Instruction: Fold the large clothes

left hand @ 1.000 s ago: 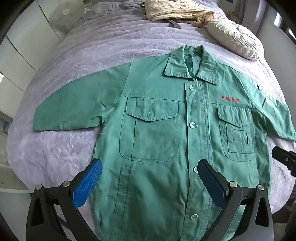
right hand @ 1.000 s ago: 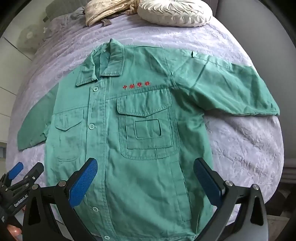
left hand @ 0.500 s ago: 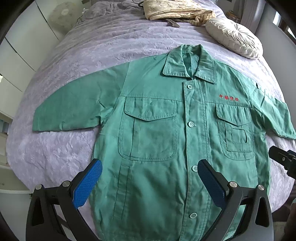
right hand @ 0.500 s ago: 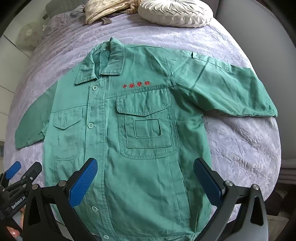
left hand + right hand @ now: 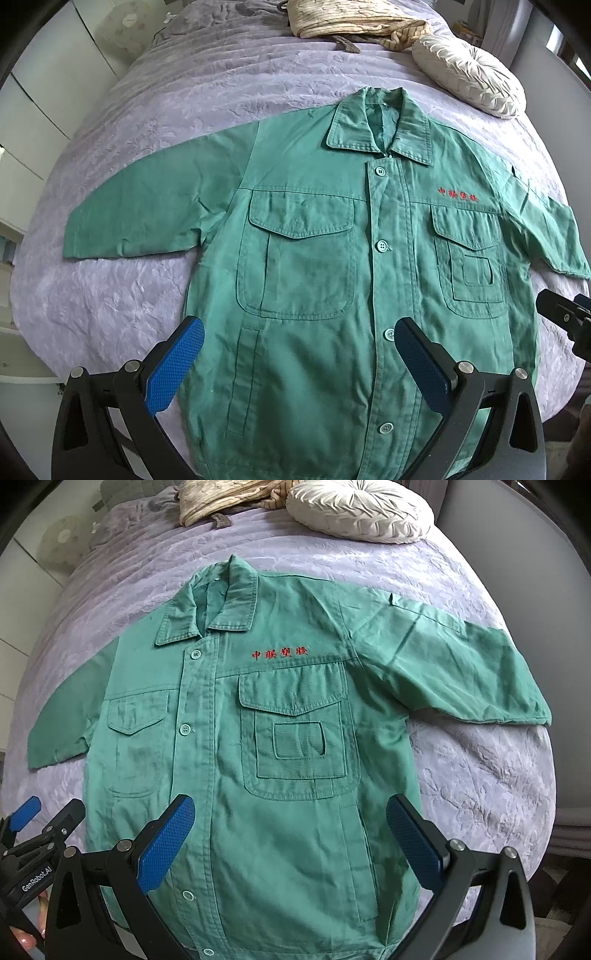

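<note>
A green buttoned work jacket point(image 5: 325, 258) with red embroidered characters lies flat, front up, on a lilac bed, both sleeves spread out; it also shows in the right wrist view point(image 5: 280, 746). My left gripper point(image 5: 299, 362) is open and empty, hovering above the jacket's lower left front. My right gripper point(image 5: 291, 842) is open and empty above the lower right front. The left sleeve point(image 5: 147, 214) and right sleeve point(image 5: 454, 668) lie on the bedspread.
A white round pleated cushion point(image 5: 469, 70) and a beige striped cloth point(image 5: 354, 18) lie at the head of the bed. The lilac bedspread point(image 5: 110, 295) drops off at the near edge. White cabinets stand to the left. The left gripper shows in the right wrist view point(image 5: 40, 827).
Both grippers have drifted slightly back from the jacket, so it sits a little higher in view. The jacket has not moved and both grippers stay open.
</note>
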Motion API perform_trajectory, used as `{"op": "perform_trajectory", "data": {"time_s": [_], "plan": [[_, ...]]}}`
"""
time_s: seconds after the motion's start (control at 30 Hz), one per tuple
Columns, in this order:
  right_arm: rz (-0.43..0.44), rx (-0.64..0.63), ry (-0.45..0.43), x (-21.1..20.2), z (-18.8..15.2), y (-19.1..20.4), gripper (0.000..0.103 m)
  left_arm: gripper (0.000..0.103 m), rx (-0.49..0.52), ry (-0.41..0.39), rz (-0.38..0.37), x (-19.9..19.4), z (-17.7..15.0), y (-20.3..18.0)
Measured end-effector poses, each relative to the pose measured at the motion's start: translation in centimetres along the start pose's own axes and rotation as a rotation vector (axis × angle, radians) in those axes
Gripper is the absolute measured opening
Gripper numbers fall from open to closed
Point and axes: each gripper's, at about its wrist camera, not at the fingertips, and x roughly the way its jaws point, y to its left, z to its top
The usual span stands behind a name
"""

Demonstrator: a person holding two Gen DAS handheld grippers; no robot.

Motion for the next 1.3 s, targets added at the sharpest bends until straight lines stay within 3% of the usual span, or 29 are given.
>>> {"op": "perform_trajectory", "data": {"time_s": [1.3], "plan": [[-0.009,-0.014,-0.005,-0.25,0.21,0.33,0.103,0.103,0.007,0.011,-0.003,-0.1,-0.12,0.0]]}}
